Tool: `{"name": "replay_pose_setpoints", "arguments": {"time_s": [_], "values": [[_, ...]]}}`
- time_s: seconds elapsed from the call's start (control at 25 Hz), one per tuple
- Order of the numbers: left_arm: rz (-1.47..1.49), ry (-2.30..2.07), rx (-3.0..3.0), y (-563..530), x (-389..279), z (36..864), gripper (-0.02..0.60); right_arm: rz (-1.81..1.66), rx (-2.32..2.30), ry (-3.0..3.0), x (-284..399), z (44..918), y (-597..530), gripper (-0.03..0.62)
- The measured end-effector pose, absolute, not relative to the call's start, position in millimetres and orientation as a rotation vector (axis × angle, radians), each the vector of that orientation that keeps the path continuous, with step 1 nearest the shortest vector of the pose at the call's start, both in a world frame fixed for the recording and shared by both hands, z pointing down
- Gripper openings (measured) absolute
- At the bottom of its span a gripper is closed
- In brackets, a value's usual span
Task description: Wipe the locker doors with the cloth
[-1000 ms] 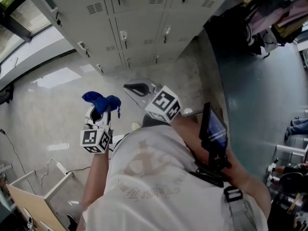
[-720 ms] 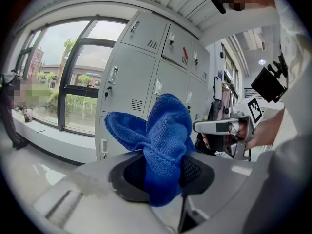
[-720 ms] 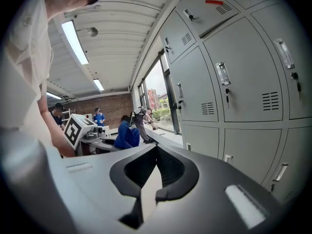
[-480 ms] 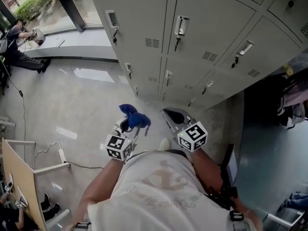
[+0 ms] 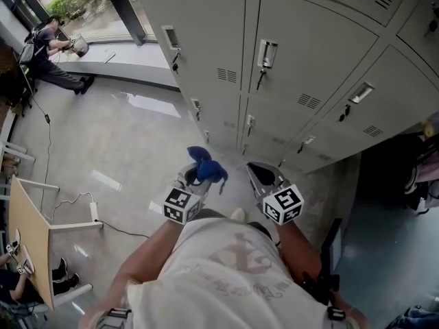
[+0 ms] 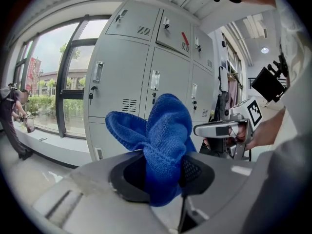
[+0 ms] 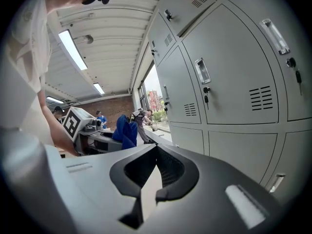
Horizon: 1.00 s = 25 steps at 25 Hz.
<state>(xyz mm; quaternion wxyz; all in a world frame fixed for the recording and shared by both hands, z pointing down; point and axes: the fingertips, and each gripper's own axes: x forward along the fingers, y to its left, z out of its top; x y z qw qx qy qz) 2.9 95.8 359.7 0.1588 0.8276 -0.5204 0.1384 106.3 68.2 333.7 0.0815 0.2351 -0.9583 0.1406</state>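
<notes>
At the far left, beside the window [image 5: 96, 5], a person [image 5: 51, 57] crouches on the glossy pale floor [image 5: 103, 149]. Nearer on the left stands a light wooden table [image 5: 27, 245], with a white power strip [image 5: 95, 213] on the floor just right of it.

Left of centre, the left gripper [image 5: 195, 178] [image 6: 163, 172] is clamped on the bright blue woven cloth [image 5: 206, 168] [image 6: 163, 130]. The cloth is pinched at its middle and its folds bunch up above the jaws. It hangs in the air in front of the tall grey metal locker doors [image 5: 309, 53] [image 6: 122, 77] and touches none of them.

Just to the right, the right gripper [image 5: 264, 177] [image 7: 156, 172] has its jaws drawn together, with only a thin sliver between them and nothing held. It too points toward the locker doors [image 7: 229, 82], clear of them.
</notes>
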Motion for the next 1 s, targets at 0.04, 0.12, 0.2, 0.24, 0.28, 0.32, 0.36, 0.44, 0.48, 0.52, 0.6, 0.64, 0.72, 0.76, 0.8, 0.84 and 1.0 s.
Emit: {"name": "replay_pose_setpoints", "arguments": {"time_s": [0.04, 0.12, 0.2, 0.24, 0.28, 0.32, 0.36, 0.44, 0.48, 0.52, 0.6, 0.64, 0.72, 0.76, 0.8, 0.84, 1.0], "values": [[0.406, -1.494, 2.362, 94, 3, 361, 0.127, 0.412, 0.700, -2.866, 108, 334, 66, 0.006], [0.411, -1.505, 2.355, 89, 6, 361, 0.127, 0.409, 0.699, -2.869, 112, 336, 62, 0.008], [0.409, -1.507, 2.355, 83, 11, 361, 0.127, 0.411, 0.702, -2.869, 116, 336, 57, 0.008], [0.404, -1.505, 2.358, 80, 12, 361, 0.127, 0.414, 0.703, -2.868, 118, 337, 55, 0.008], [0.394, -1.500, 2.364, 78, 14, 359, 0.127, 0.419, 0.703, -2.866, 119, 338, 54, 0.008], [0.378, -1.490, 2.370, 76, 15, 358, 0.127, 0.428, 0.705, -2.861, 119, 340, 54, 0.008], [0.358, -1.476, 2.373, 76, 16, 357, 0.129, 0.441, 0.708, -2.854, 120, 342, 54, 0.006], [0.319, -1.459, 2.367, 72, 12, 357, 0.129, 0.459, 0.721, -2.840, 118, 344, 50, 0.008], [0.309, -1.460, 2.360, 68, 6, 358, 0.127, 0.459, 0.726, -2.838, 116, 343, 46, 0.008], [0.305, -1.466, 2.353, 63, 0, 359, 0.127, 0.454, 0.729, -2.837, 113, 342, 41, 0.008], [0.306, -1.476, 2.339, 53, -11, 361, 0.127, 0.442, 0.734, -2.832, 107, 340, 33, 0.006], [0.305, -1.481, 2.331, 48, -15, 363, 0.127, 0.435, 0.737, -2.827, 105, 339, 29, 0.008], [0.302, -1.496, 2.303, 35, -27, 368, 0.127, 0.422, 0.750, -2.815, 99, 339, 18, 0.008], [0.300, -1.503, 2.286, 28, -34, 371, 0.127, 0.419, 0.759, -2.811, 94, 338, 13, 0.006], [0.296, -1.505, 2.275, 20, -40, 374, 0.127, 0.417, 0.768, -2.807, 90, 338, 7, 0.008], [0.291, -1.502, 2.270, 13, -45, 375, 0.127, 0.415, 0.776, -2.803, 87, 337, 2, 0.008], [0.267, -1.465, 2.283, -9, -54, 381, 0.127, 0.406, 0.805, -2.772, 78, 335, -16, 0.008]]}}
